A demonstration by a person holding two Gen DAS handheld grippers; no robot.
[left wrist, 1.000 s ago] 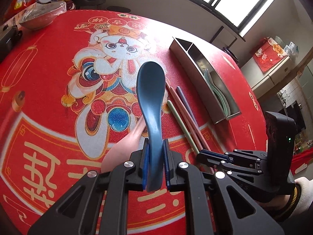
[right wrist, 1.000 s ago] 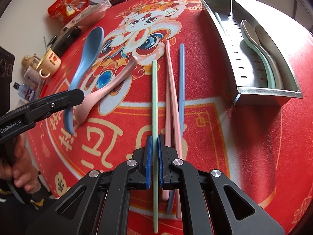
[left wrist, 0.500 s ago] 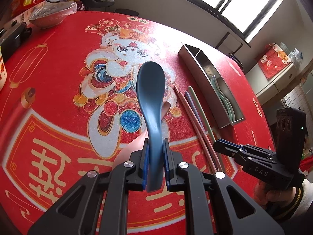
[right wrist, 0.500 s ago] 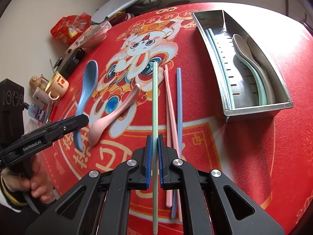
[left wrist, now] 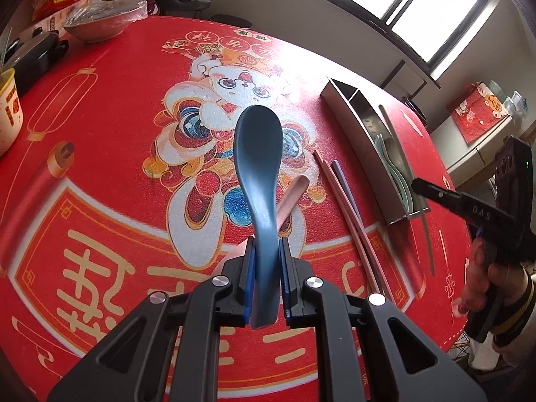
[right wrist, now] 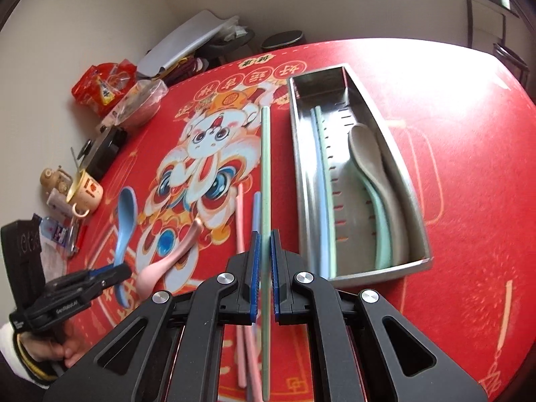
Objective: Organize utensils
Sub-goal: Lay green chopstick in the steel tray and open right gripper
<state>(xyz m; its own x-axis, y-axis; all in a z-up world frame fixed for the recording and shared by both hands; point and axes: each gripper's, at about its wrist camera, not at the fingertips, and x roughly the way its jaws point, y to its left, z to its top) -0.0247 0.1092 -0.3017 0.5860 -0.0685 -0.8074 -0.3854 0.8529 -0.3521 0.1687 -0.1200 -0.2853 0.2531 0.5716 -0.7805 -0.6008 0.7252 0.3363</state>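
From the right wrist view, the red bench (right wrist: 469, 167) lies bare from 1 to 4 o'clock, beyond the steel tray (right wrist: 417, 201). The tray's near end wall and long walls stand raised at 1 o'clock; inside, two chopsticks (right wrist: 323, 184) and spoons (right wrist: 368, 160) fill much of the floor. Loose pink and blue chopsticks (right wrist: 239, 221) lie at 12 o'clock. At 9 to 11 o'clock a mug (right wrist: 85, 189), bags (right wrist: 100, 87) and boxes crowd the bench edge.

Tray (right wrist: 407, 269) brushed shiny metal; blue spoon (left wrist: 256, 154) smooth matt plastic; table cover (left wrist: 110, 127) grainy printed cloth.
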